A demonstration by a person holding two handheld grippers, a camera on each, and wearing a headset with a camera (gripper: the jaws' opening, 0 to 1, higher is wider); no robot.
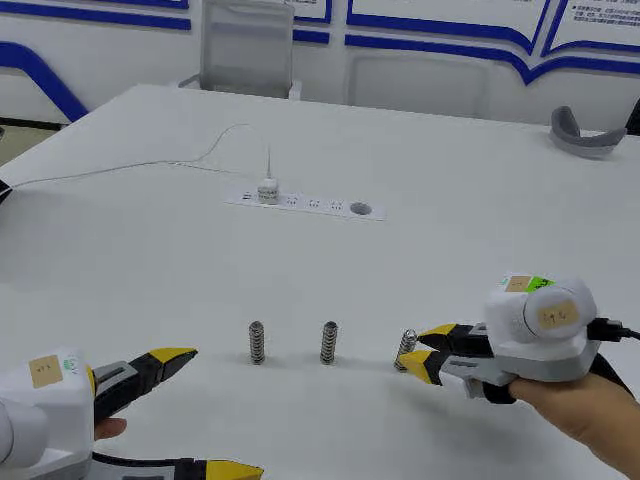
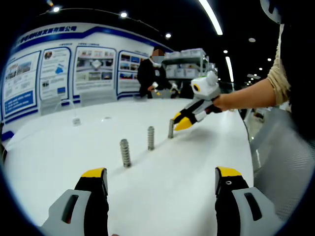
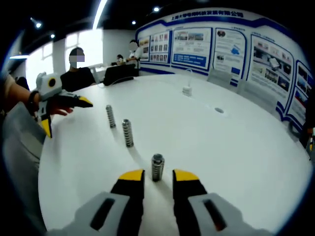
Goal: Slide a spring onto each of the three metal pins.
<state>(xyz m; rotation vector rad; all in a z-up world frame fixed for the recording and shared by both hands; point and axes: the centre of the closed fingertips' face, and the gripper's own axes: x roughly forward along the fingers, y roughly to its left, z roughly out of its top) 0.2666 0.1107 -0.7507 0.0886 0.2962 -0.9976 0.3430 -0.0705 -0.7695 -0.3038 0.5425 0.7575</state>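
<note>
Three springs stand in a row on the white table (image 1: 150, 230), each on a pin: a left one (image 1: 257, 343), a middle one (image 1: 329, 342) and a right one (image 1: 405, 350), which leans slightly. My right gripper (image 1: 428, 350) lies low on the table, narrowly open. Its yellow tips sit just short of the right spring (image 3: 157, 167) on either side, with a gap showing. My left gripper (image 1: 207, 412) is wide open at the near left, holding nothing. It points at the row from some distance; the nearest spring (image 2: 126, 153) is well ahead of it.
A flat power strip (image 1: 330, 205) with a white plug (image 1: 267, 188) and a thin cable lies mid-table. Beyond the far edge stands a grey chair (image 1: 247, 45). A grey curved object (image 1: 585, 135) rests at the far right. People sit or stand beyond the table (image 3: 78, 73).
</note>
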